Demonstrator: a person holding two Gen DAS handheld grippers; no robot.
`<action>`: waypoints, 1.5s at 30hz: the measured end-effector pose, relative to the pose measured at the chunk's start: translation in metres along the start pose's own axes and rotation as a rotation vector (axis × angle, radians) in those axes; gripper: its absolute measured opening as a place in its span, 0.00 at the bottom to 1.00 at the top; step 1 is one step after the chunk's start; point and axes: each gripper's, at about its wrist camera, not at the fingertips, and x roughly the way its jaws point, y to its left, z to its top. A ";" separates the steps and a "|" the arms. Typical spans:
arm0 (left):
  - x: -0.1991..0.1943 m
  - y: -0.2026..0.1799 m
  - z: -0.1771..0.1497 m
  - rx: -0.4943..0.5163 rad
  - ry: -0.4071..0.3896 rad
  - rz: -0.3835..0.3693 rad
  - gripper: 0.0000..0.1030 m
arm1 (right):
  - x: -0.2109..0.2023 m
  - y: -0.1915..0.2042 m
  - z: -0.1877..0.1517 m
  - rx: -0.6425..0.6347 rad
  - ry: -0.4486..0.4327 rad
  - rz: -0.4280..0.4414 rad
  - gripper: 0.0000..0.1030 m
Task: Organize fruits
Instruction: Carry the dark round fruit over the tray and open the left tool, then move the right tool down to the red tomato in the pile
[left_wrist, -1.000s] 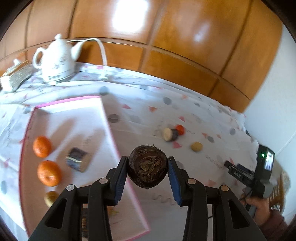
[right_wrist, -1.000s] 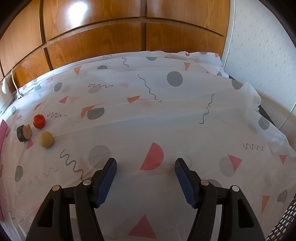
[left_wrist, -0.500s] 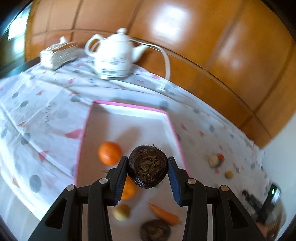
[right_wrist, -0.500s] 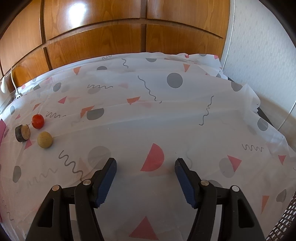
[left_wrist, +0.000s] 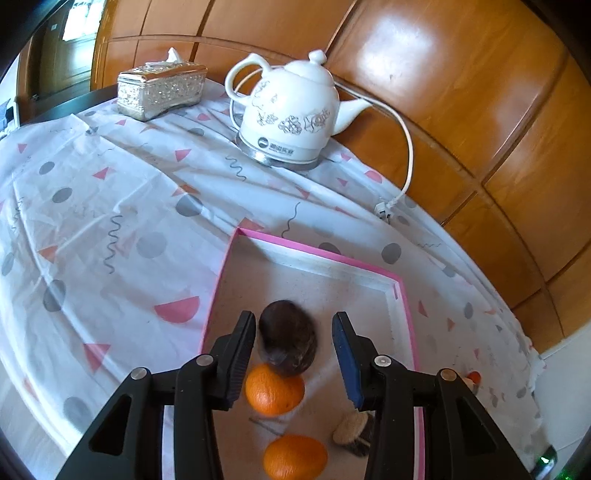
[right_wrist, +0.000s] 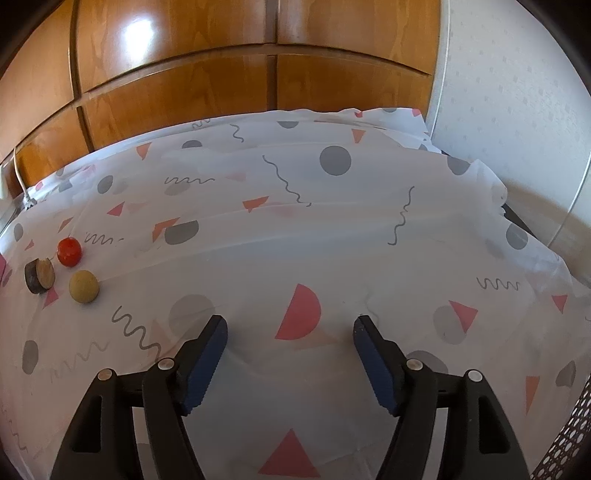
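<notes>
In the left wrist view my left gripper (left_wrist: 293, 332) hangs over the pink-rimmed white tray (left_wrist: 317, 254). Its jaws stand wider than the dark brown round fruit (left_wrist: 288, 343), which is blurred between them with a gap at the right pad. Below it lie two oranges (left_wrist: 275, 387) (left_wrist: 295, 458) and a cut brown piece (left_wrist: 352, 432). In the right wrist view my right gripper (right_wrist: 290, 339) is over bare cloth, its jaws opening with nothing between them. Far to its left sit a small red fruit (right_wrist: 69, 251), a tan ball (right_wrist: 84, 286) and a dark sliced piece (right_wrist: 39, 276).
A white kettle (left_wrist: 291, 114) with its cord (left_wrist: 404, 147) and a silver tissue box (left_wrist: 160, 90) stand at the back of the table by the wooden panelling. The patterned tablecloth (right_wrist: 332, 229) drops off at the right edge near a white wall.
The left gripper swung from the cloth over the tray and farther along it; its jaws have spread and the dark fruit has come loose. The right gripper's jaws stand slightly wider.
</notes>
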 end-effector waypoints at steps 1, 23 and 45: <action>0.003 -0.002 0.000 0.008 -0.001 0.007 0.41 | 0.000 0.000 0.000 0.000 -0.001 -0.003 0.70; -0.042 -0.015 -0.052 0.123 -0.051 0.025 0.56 | 0.000 0.000 -0.001 0.004 -0.002 -0.004 0.72; -0.066 0.002 -0.087 0.119 -0.055 0.071 0.58 | 0.000 0.001 0.005 0.017 0.051 -0.005 0.65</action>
